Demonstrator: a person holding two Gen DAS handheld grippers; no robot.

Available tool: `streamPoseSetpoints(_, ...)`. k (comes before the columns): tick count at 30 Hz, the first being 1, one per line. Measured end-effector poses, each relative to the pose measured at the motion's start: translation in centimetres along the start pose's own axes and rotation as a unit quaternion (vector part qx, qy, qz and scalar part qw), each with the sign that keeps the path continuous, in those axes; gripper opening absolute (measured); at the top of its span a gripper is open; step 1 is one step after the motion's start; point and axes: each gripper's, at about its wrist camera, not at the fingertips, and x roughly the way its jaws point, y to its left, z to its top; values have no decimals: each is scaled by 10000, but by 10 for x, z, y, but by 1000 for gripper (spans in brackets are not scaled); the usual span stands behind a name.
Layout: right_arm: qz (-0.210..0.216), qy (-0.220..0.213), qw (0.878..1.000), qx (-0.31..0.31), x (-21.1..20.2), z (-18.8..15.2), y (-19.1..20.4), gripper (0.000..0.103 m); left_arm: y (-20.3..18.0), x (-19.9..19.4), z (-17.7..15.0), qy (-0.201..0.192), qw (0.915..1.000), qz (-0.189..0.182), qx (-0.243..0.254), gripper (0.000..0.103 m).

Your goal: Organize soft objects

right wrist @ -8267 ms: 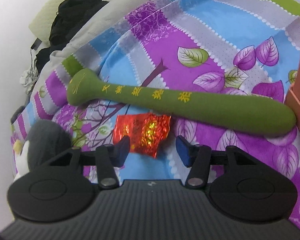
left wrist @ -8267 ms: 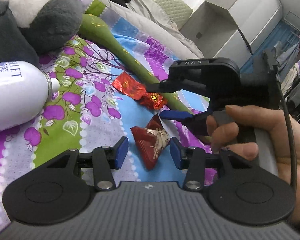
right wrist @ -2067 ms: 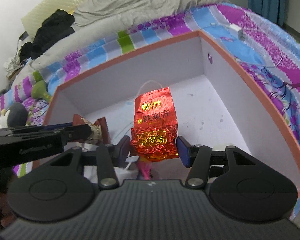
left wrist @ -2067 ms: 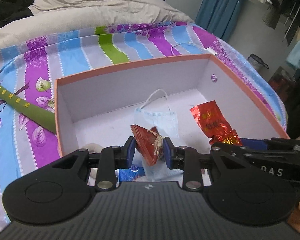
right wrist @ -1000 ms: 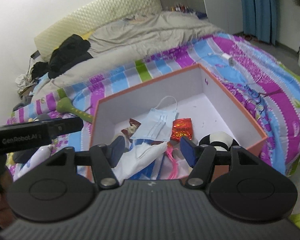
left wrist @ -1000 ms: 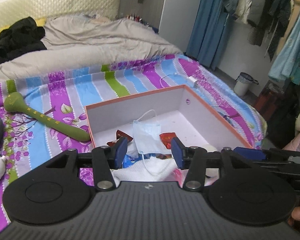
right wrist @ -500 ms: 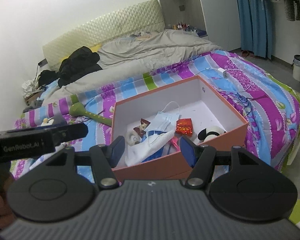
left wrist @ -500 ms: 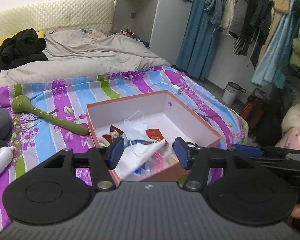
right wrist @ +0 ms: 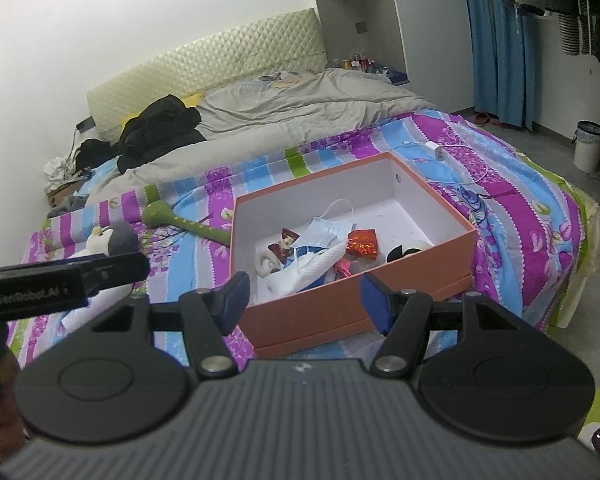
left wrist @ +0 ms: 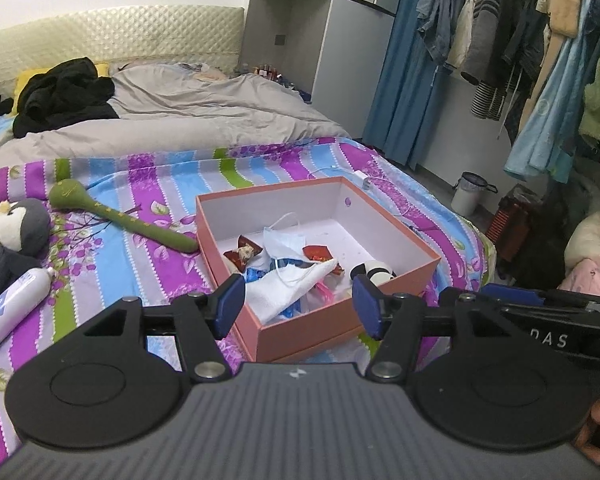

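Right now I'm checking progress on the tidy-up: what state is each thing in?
Orange cardboard box: open, lidless, on the bed.
Pale blue face mask: inside the box.
Shiny red foil packet: inside the box.
Green long-handled massage stick: lying on the bedspread beside the box.
Left tool: empty, jaws opening.
Right tool: open, empty.

Both grippers hovering, empty
Left gripper is opening its jaws — right gripper is gaping, both tilting downward.

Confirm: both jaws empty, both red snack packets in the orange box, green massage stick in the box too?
Not quite. The green massage stick lies on the striped bedspread outside the orange box, at its left wall; the left wrist view shows it. Both red snack packets are in the box, jaws empty.
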Motion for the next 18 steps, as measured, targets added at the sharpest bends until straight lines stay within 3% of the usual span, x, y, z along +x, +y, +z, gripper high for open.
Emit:
streamPoseSetpoints(11, -67, 51, 9999, -85, 0, -7, 5, 64, 9, -5, -9, 65, 9999, 82, -117, 66)
streamPoseSetpoints(17, -177, -4, 9998, -130, 1, -6, 5, 64, 12, -3, -5, 99, 9997, 103, -188, 90)
streamPoseSetpoints(18, -210, 5, 9997, -132, 2, -6, 5, 69, 12, -2, -5, 122, 9997, 93, -197, 94)
